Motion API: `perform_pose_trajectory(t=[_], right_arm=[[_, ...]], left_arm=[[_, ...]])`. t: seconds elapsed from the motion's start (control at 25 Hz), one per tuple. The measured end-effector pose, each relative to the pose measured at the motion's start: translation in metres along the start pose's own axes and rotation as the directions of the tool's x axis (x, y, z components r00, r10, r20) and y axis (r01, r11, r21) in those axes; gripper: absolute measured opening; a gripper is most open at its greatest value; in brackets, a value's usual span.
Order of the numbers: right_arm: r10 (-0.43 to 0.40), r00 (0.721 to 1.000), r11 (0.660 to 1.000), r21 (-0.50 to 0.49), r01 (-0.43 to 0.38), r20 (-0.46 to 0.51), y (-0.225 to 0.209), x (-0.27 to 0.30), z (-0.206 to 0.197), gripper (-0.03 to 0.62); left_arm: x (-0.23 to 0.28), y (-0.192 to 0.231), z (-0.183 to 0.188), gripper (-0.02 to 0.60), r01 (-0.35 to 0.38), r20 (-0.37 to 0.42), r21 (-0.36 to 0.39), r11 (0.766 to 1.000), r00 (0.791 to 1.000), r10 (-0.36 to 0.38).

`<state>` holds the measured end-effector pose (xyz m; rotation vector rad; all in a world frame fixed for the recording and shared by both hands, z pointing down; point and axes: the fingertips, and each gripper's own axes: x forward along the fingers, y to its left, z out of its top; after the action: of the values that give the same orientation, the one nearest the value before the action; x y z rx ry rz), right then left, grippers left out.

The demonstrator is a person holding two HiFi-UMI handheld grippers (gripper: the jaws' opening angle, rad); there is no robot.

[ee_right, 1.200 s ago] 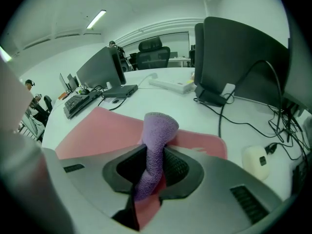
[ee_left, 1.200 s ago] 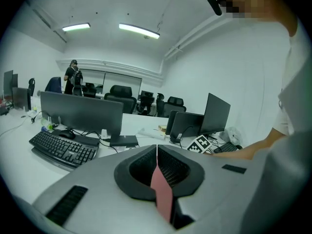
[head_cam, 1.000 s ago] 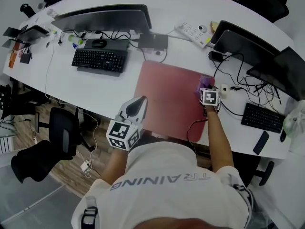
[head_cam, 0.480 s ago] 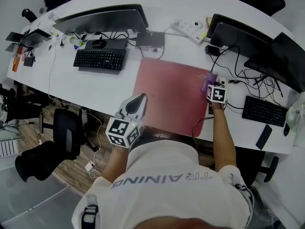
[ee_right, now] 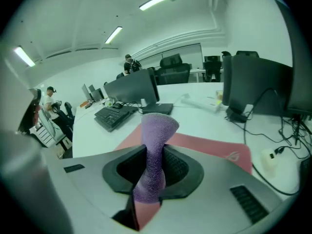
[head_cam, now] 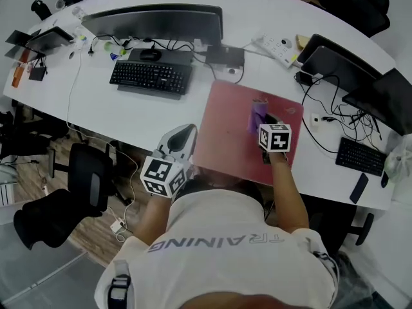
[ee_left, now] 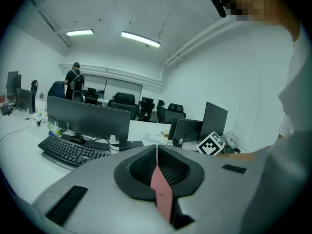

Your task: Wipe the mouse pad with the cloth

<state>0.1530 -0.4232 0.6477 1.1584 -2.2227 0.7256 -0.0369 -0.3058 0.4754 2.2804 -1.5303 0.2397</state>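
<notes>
Head view: the right hand-held gripper point(head_cam: 262, 125) holds the purple cloth point(head_cam: 256, 117) on the red mouse pad point(head_cam: 225, 140), just 1 o'clock of its centre, apparently to wipe. The left hand-held gripper point(head_cam: 185, 134) hovers at the pad's 8 o'clock edge.
Left gripper view: jaws clenched, empty.
Right gripper view: jaws clamp the cloth's middle.

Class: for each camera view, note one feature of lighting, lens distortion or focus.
Head view: even light, no harsh shadows on the white desk. Left gripper view: fisheye circle with dark corners, bright ceiling strip lights. Right gripper view: the purple fuzzy cloth looms large and sharp.
</notes>
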Motion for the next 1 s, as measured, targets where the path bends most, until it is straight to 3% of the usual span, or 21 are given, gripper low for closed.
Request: perform_pose_trajectory(t=[0.24, 0.52, 0.76, 1.0], right_arm=[[0.108, 0.993, 0.993, -0.035, -0.109, -0.037, 0.118, 0.050, -0.003, 0.103], [0.163, 0.980, 0.987, 0.032, -0.160, -0.115, 0.202, 0.114, -0.037, 0.103], [0.117, 0.977, 0.993, -0.009, -0.120, -0.177, 0.217, 0.138, -0.050, 0.102], [0.047, 0.981, 0.999, 0.014, -0.045, -0.189, 0.180, 0.129, -0.065, 0.103]], left_arm=[[-0.041, 0.065, -0.011, 0.032, -0.018, -0.018, -0.010, 1.000, 1.000, 0.018], [-0.076, 0.115, -0.024, 0.032, -0.006, -0.041, -0.005, 1.000, 0.999, 0.006], [-0.080, 0.125, -0.028, 0.032, 0.032, -0.056, 0.008, 0.999, 0.998, -0.031], [-0.066, 0.111, -0.030, 0.032, 0.087, -0.078, 0.019, 0.996, 0.993, -0.085]])
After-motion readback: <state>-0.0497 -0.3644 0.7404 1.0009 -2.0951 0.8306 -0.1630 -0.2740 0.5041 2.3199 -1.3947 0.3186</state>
